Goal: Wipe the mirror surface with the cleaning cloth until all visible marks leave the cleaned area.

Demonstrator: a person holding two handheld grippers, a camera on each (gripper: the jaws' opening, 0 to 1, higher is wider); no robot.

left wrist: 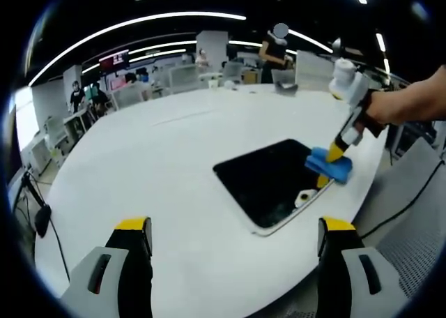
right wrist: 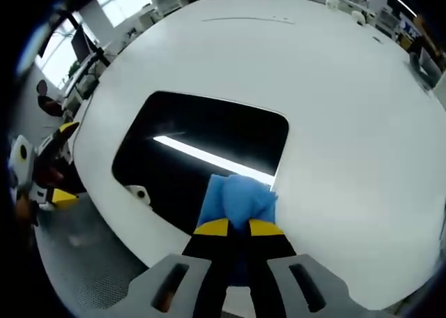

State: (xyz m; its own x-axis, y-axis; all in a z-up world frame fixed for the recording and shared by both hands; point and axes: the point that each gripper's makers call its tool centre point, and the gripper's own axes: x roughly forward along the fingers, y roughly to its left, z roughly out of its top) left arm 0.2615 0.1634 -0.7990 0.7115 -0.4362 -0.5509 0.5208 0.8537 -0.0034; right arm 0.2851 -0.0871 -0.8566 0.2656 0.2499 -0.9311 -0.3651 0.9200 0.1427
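Showing one mirror point(right wrist: 202, 147), one cloth point(right wrist: 238, 199), two grippers.

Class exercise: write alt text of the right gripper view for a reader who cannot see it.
The right gripper, jaws shut on a blue cleaning cloth, presses it against the near edge of a dark rectangular mirror lying flat on a white table. The mirror reflects a ceiling light strip.

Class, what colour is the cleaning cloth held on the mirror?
Blue. The cleaning cloth shows best in the right gripper view, pinched by the right tool.
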